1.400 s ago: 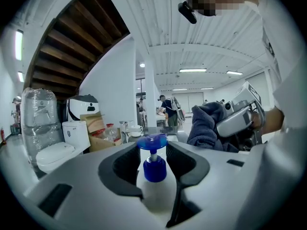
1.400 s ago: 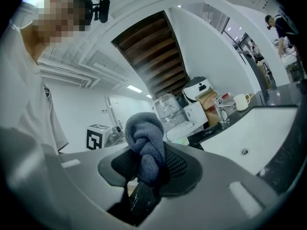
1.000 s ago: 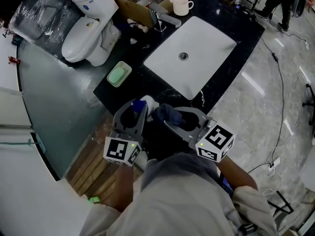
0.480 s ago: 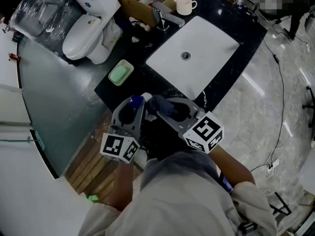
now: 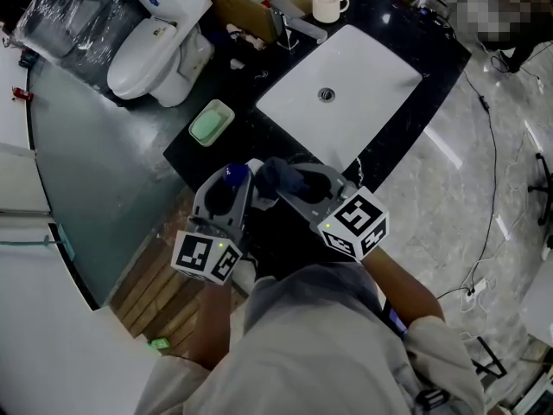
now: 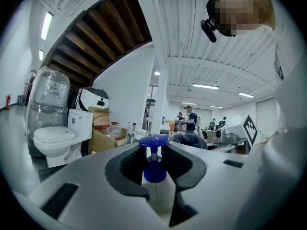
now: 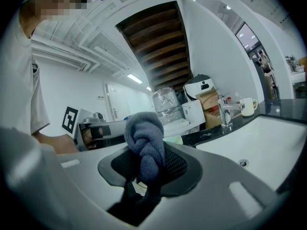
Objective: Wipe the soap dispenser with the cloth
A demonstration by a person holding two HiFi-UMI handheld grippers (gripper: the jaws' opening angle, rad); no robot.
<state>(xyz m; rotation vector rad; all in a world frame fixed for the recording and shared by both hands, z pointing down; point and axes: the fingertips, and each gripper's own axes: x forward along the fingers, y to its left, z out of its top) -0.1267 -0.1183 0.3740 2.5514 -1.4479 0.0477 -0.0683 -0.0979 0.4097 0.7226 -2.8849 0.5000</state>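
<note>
The soap dispenser [image 6: 154, 186], a white bottle with a blue pump top [image 5: 235, 174], stands upright between the jaws of my left gripper [image 5: 238, 182], which is shut on its body. My right gripper [image 5: 289, 182] is shut on a bunched dark blue-grey cloth [image 7: 146, 147]. In the head view the cloth [image 5: 278, 176] sits just right of the pump top, close to the bottle; whether it touches I cannot tell. Both grippers hang over the near edge of the black counter [image 5: 259, 137].
A white sink basin [image 5: 346, 89] is set in the counter, with a chrome tap [image 5: 294, 26] and a white mug [image 5: 328, 5] behind it. A green soap dish [image 5: 211, 124] lies at the counter's left end. A white toilet [image 5: 160, 46] stands to the left.
My right gripper has moved left with the cloth, closing the gap to the dispenser. The left gripper has kept its place with the bottle in it.
</note>
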